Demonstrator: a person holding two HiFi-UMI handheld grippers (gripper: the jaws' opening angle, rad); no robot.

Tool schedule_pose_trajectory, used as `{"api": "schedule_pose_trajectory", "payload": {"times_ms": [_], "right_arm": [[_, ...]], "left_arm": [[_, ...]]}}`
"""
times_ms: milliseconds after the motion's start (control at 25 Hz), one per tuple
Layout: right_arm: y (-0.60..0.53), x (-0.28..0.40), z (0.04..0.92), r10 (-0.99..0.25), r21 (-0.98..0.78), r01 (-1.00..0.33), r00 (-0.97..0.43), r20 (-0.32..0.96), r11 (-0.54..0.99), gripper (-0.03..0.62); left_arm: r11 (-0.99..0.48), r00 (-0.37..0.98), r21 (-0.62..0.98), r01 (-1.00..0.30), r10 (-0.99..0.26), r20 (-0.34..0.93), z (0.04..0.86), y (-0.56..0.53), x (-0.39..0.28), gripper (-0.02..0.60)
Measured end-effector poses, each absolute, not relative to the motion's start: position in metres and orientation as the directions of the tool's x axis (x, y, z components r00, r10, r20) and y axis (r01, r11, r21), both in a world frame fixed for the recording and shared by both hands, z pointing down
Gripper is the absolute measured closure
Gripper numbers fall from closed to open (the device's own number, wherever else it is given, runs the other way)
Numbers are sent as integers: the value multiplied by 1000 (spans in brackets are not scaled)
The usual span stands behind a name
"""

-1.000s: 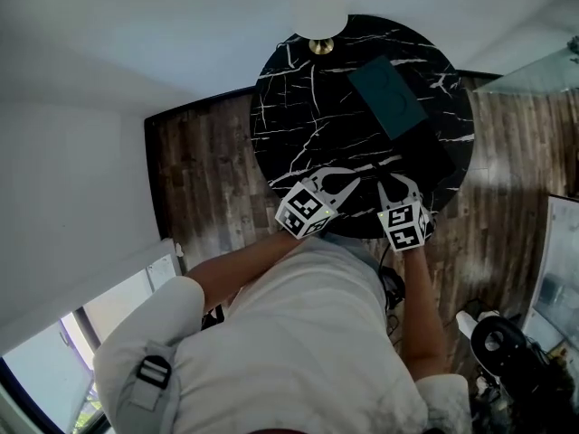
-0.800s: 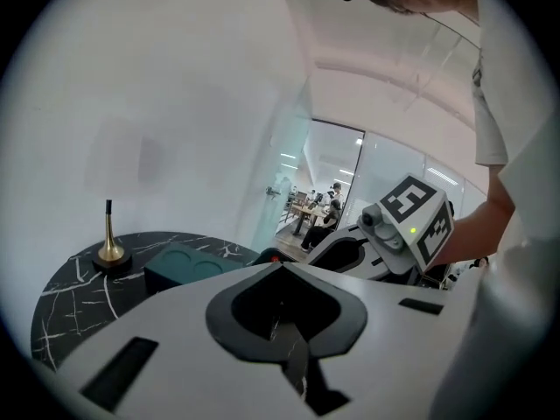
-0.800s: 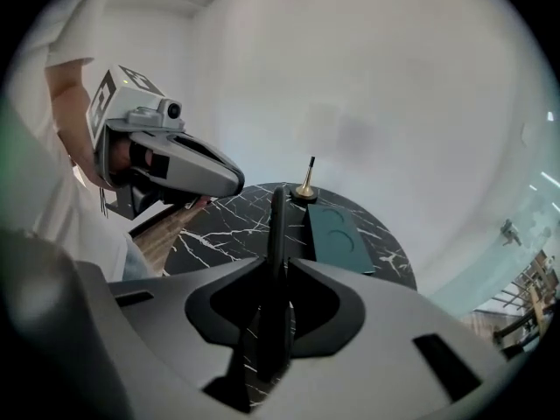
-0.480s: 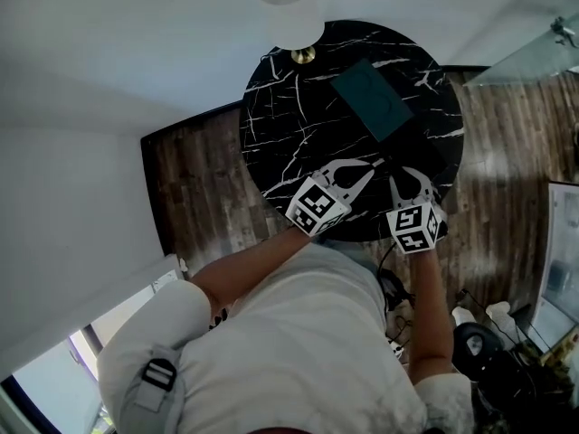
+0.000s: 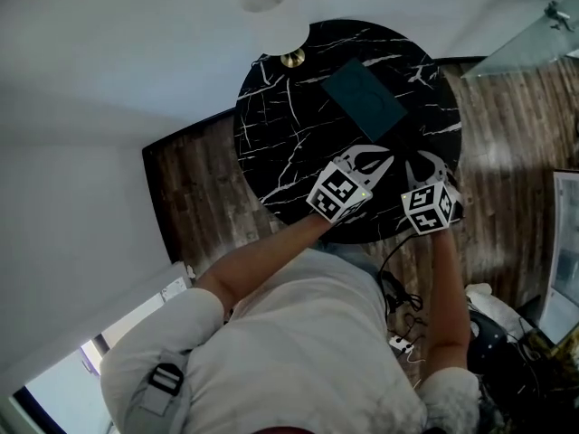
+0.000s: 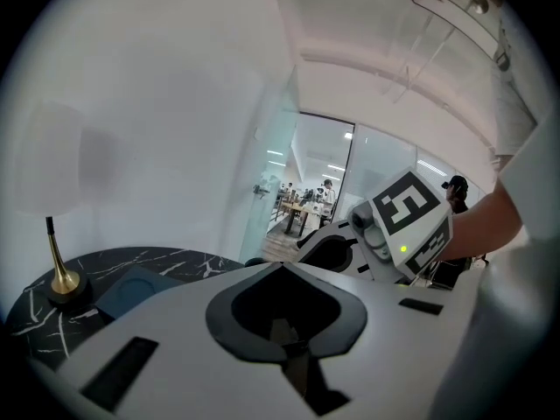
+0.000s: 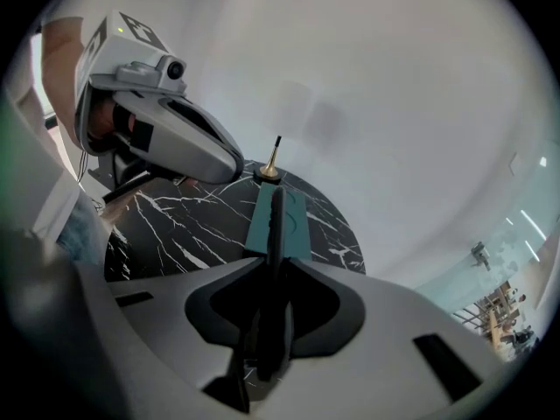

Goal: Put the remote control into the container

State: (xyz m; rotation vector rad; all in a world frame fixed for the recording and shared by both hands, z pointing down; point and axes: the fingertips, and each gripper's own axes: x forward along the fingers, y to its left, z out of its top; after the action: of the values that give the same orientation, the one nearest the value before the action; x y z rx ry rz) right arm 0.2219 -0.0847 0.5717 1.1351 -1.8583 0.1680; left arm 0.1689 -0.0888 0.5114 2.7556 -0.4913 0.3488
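Note:
A teal flat container [image 5: 364, 99] lies on the far half of the round black marble table [image 5: 280, 125]. My right gripper [image 5: 423, 159] hovers over the table's near right part, just short of the container. It is shut on a slim dark remote control [image 7: 274, 226], which sticks out ahead of the jaws and points at the container [image 7: 296, 227]. My left gripper [image 5: 384, 158] hangs close beside it on the left, its jaws together with nothing seen between them. In the left gripper view the container [image 6: 131, 289] lies low at the left.
A lamp with a brass foot [image 5: 291, 59] and white shade [image 5: 270, 7] stands at the table's far edge, just beyond the container. Dark wood floor [image 5: 194, 188] surrounds the table. Cables and gear [image 5: 403, 319] lie on the floor at the near right.
Both grippers have moved forward over the table together, closer to the teal container. The remote has stayed in the right gripper.

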Motion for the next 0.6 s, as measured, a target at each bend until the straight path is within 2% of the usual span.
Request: {"api": "schedule_pose_trajectory", "payload": {"times_ms": [360,600], "right_arm": [[-99,253,676,-466,206,-743,-158,871,637,513],[-103,257,727,-321,34,-750,-241,916,660,513]], "left_arm": [[-878,874,301,-372,-222,432,589,-104,190,575],[-868,852,320,-379,-192,488,630,-114,203,575]]}}
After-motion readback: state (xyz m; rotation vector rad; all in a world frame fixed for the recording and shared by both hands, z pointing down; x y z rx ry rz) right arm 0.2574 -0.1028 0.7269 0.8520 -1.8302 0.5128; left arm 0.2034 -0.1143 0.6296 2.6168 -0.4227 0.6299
